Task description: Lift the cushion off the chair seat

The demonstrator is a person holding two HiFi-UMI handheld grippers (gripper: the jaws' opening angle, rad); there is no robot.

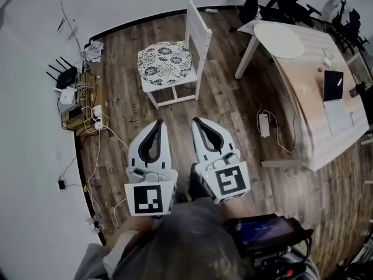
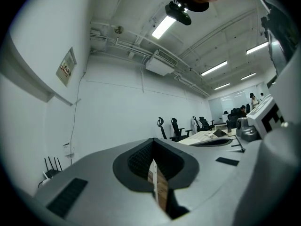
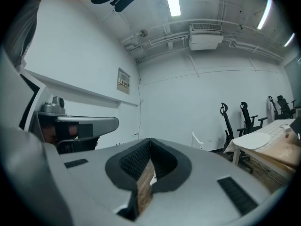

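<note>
A round cushion point(image 1: 164, 60) with a black-and-white flower print lies on the seat of a white wooden chair point(image 1: 198, 31) in the head view, ahead of both grippers. My left gripper point(image 1: 158, 123) and right gripper point(image 1: 197, 122) are held side by side well short of the chair, pointing towards it, with bare floor between them and the chair legs. Both have their jaws shut with nothing between them. In the left gripper view the tips point(image 2: 153, 140) meet, and a sliver of the chair shows through the gap behind them. In the right gripper view the tips point(image 3: 150, 140) meet too.
A light wooden table point(image 1: 312, 80) with a round white board point(image 1: 280, 39) and a laptop point(image 1: 334, 87) stands to the right. Routers, a power strip point(image 1: 97, 116) and loose cables lie along the left wall. A white adapter point(image 1: 263, 124) lies on the plank floor. Office chairs point(image 1: 280, 2) stand at the back.
</note>
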